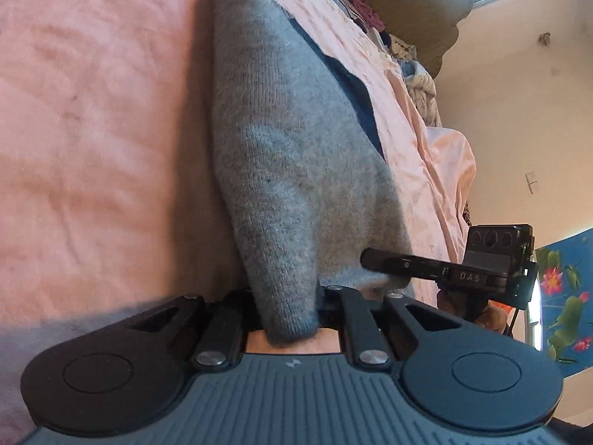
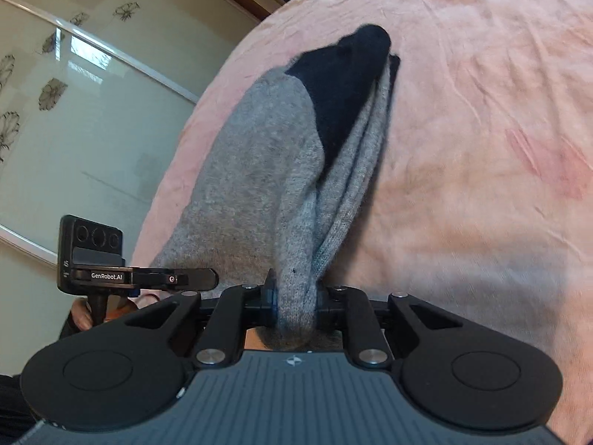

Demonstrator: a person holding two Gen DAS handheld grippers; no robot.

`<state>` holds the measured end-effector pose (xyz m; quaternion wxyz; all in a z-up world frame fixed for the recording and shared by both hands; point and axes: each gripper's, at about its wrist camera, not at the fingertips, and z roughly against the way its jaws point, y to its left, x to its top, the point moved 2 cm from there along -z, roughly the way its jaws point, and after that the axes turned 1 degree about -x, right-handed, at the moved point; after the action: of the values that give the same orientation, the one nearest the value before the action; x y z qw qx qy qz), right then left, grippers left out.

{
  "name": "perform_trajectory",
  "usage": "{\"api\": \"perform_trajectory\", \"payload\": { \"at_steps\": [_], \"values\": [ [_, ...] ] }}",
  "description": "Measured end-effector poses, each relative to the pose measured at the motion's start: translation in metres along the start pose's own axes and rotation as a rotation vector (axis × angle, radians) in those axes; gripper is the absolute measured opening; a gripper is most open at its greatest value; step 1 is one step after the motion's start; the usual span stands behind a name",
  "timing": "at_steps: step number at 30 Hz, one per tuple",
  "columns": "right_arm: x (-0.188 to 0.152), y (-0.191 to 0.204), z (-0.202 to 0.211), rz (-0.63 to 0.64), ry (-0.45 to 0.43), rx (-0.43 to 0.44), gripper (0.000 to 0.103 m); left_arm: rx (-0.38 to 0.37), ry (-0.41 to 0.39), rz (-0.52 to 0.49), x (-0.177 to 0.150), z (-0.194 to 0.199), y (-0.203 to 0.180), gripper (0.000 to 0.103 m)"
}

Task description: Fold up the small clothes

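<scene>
A grey knitted sock (image 1: pixel 289 170) with a dark navy toe or heel patch (image 2: pixel 344 85) hangs over a pink bedsheet (image 1: pixel 92 129). My left gripper (image 1: pixel 292 311) is shut on one end of the sock. My right gripper (image 2: pixel 296 307) is shut on another part of the same sock, bunched between its jaws. The sock (image 2: pixel 259 185) is lifted and stretched between both grippers. Each gripper shows in the other's view: the right gripper (image 1: pixel 385 263) at the sock's right edge, the left gripper (image 2: pixel 200 278) at its left edge.
The pink sheet (image 2: pixel 481 148) covers the bed under the sock. A pile of mixed clothes (image 1: pixel 418 78) lies at the bed's far edge. A glass wardrobe door with flower prints (image 2: pixel 74 111) stands left of the bed. A blue flowered cloth (image 1: pixel 563 296) hangs at right.
</scene>
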<state>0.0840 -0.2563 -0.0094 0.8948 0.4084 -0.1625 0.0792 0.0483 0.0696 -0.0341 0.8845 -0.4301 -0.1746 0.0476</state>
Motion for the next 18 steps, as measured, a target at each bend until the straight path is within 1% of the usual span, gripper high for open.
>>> {"api": "perform_trajectory", "payload": {
  "at_steps": [1,2,3,4,5,6,7,8,9,10,11,12,13,14,15,16,17,18],
  "values": [
    [0.001,-0.003,0.004,-0.043,-0.020,0.027,0.026,-0.008,-0.012,0.007,0.000,0.006,0.000,0.016],
    [0.005,-0.004,0.010,-0.065,-0.038,0.024,0.037,0.000,-0.012,-0.002,-0.002,0.015,-0.001,0.020],
    [0.011,-0.001,0.021,-0.065,-0.090,-0.003,0.053,0.017,-0.029,-0.026,-0.001,0.022,-0.007,0.023],
    [0.018,0.001,0.035,-0.056,-0.164,-0.035,0.060,0.037,-0.067,-0.060,-0.002,0.034,-0.013,0.025],
    [0.026,0.004,0.046,-0.044,-0.227,-0.060,0.066,0.066,-0.105,-0.106,-0.001,0.045,-0.020,0.030],
    [0.037,0.008,0.053,-0.028,-0.265,-0.082,0.066,0.114,-0.155,-0.176,0.000,0.057,-0.032,0.032],
    [0.048,0.015,0.056,-0.010,-0.291,-0.107,0.066,0.155,-0.200,-0.236,0.005,0.062,-0.046,0.034],
    [0.061,0.021,0.055,0.010,-0.313,-0.136,0.066,0.204,-0.260,-0.287,0.010,0.066,-0.059,0.037],
    [0.075,0.029,0.049,0.038,-0.318,-0.155,0.066,0.243,-0.315,-0.313,0.017,0.064,-0.071,0.047],
    [0.085,0.037,0.039,0.063,-0.314,-0.160,0.066,0.256,-0.343,-0.320,0.025,0.057,-0.082,0.053],
    [0.098,0.045,0.023,0.080,-0.310,-0.166,0.066,0.255,-0.348,-0.323,0.032,0.047,-0.088,0.058],
    [0.107,0.050,0.004,0.087,-0.296,-0.178,0.068,0.265,-0.338,-0.340,0.039,0.029,-0.094,0.058],
    [0.116,0.052,-0.013,0.100,-0.268,-0.194,0.069,0.300,-0.322,-0.393,0.041,0.011,-0.096,0.058],
    [0.125,0.051,-0.034,0.123,-0.236,-0.232,0.070,0.371,-0.299,-0.446,0.040,-0.008,-0.094,0.057],
    [0.130,0.048,-0.057,0.150,-0.193,-0.310,0.070,0.442,-0.282,-0.508,0.034,-0.028,-0.091,0.056],
    [0.131,0.042,-0.072,0.164,-0.157,-0.370,0.069,0.479,-0.307,-0.613,0.025,-0.039,-0.093,0.056],
    [0.127,0.040,-0.076,0.233,-0.212,-0.371,0.069,0.512,-0.314,-0.703,0.016,-0.047,-0.093,0.056],
    [0.126,0.036,-0.079,0.253,-0.225,-0.357,0.069,0.533,-0.326,-0.751,0.010,-0.052,-0.093,0.056]
  ]
}}
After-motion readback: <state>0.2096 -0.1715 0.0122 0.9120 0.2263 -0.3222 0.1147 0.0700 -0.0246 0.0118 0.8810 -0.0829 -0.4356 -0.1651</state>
